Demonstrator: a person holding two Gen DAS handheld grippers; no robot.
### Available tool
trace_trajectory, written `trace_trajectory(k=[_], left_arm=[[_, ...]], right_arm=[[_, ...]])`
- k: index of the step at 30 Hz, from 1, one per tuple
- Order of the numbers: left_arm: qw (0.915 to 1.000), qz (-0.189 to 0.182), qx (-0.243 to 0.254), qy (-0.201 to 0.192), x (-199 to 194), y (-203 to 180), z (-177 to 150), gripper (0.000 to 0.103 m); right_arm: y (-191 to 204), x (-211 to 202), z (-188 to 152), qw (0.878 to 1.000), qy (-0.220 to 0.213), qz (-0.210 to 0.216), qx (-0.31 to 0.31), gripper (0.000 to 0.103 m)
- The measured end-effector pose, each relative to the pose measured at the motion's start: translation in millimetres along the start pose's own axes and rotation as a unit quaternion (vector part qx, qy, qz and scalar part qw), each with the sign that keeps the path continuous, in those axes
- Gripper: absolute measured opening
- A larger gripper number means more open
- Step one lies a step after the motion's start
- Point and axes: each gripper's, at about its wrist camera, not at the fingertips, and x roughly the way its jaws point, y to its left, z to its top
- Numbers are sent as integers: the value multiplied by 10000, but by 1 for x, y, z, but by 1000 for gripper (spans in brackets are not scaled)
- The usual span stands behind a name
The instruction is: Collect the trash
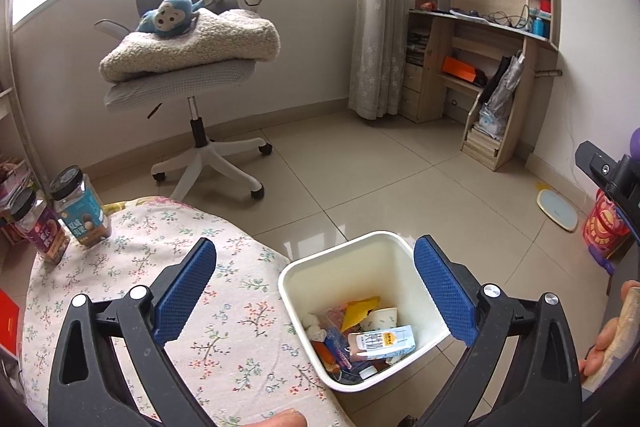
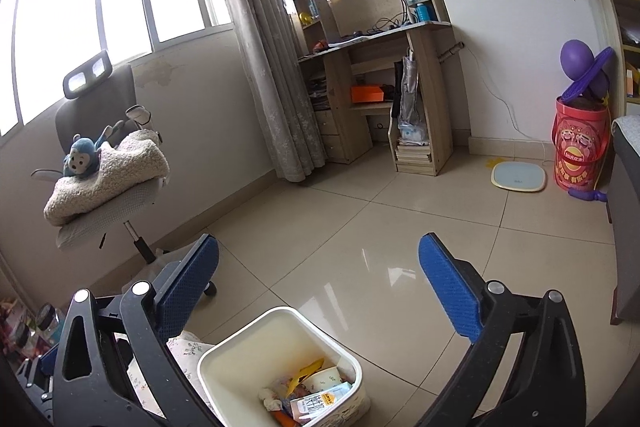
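A white trash bin [image 1: 304, 269] stands on the tiled floor beside a table with a floral cloth [image 1: 224, 311]. It holds trash: a milk carton [image 1: 380, 341], a paper cup [image 1: 382, 317], yellow paper [image 1: 360, 309], crumpled tissue and wrappers. My left gripper [image 1: 316, 259] is open and empty, hovering above the bin and the table edge. My right gripper [image 2: 320, 253] is open and empty above the floor, with the bin [image 2: 240, 351] low between its fingers. The carton [image 2: 316, 405] shows there too.
Two snack jars [image 1: 80, 207] stand on the table's far left. An office chair [image 1: 192, 67] with a blanket and a blue toy monkey stands behind. A wooden desk [image 1: 480, 59], a floor scale [image 2: 518, 177] and a red drum [image 2: 580, 147] are at the right.
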Motion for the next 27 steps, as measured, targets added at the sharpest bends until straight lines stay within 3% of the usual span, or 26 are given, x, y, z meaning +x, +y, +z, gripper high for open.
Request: trace_trajectory(k=[6, 13, 27], left_arm=[[9988, 426, -233, -110, -17, 51, -15, 96], [9964, 663, -518, -39, -30, 100, -37, 96], [9904, 857, -1057, 228, -31, 151, -58, 96]], right_arm=[[37, -15, -16, 9991, 131, 288, -292, 96], [82, -32, -48, 9950, 272, 471, -838, 96], [122, -40, -78, 9878, 269, 669, -1381, 96]])
